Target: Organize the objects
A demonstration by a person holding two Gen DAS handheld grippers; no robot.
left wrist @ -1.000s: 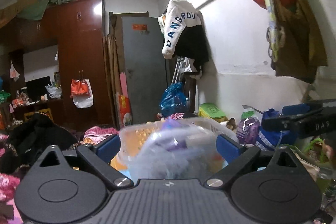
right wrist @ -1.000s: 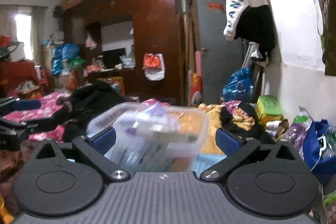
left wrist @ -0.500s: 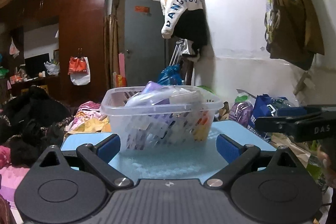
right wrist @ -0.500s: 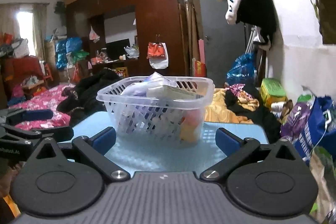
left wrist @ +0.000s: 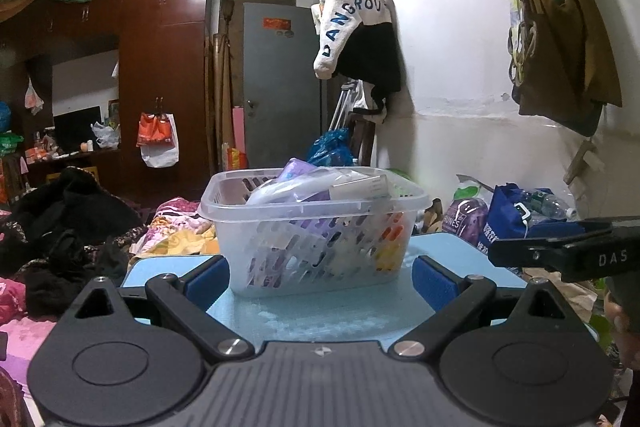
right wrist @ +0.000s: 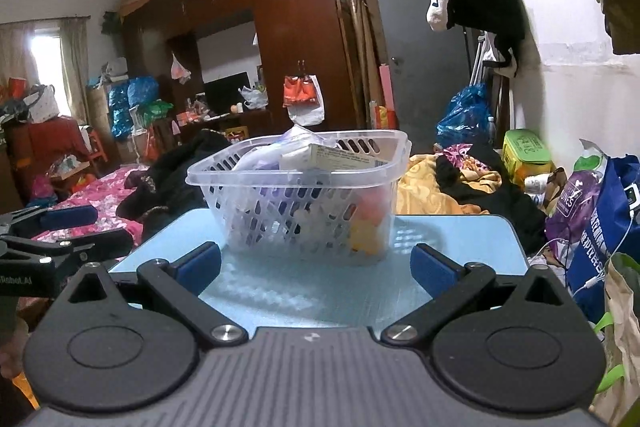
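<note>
1. Left wrist view: the clear slotted plastic basket point(left wrist: 316, 227), full, stands on the pale blue table point(left wrist: 448, 247) – dead ahead of the released left gripper point(left wrist: 320, 277)
2. Right wrist view: released right gripper point(right wrist: 316, 265) faces it squarely – neither clearly nearer

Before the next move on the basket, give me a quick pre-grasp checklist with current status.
1. Left hand-held gripper open and holding nothing: ok.
2. Right hand-held gripper open and holding nothing: ok.
3. Basket upright on the blue table, away from its edges: ok.
4. Basket in front of both grippers, neither touching it: ok.
5. Contents settled: not ok; a white box and a purple packet rise above the rim and could slip out if it tips.
6. Items lower in the basket identified: cannot tell; only orange and yellow shapes show through the slots.
</note>
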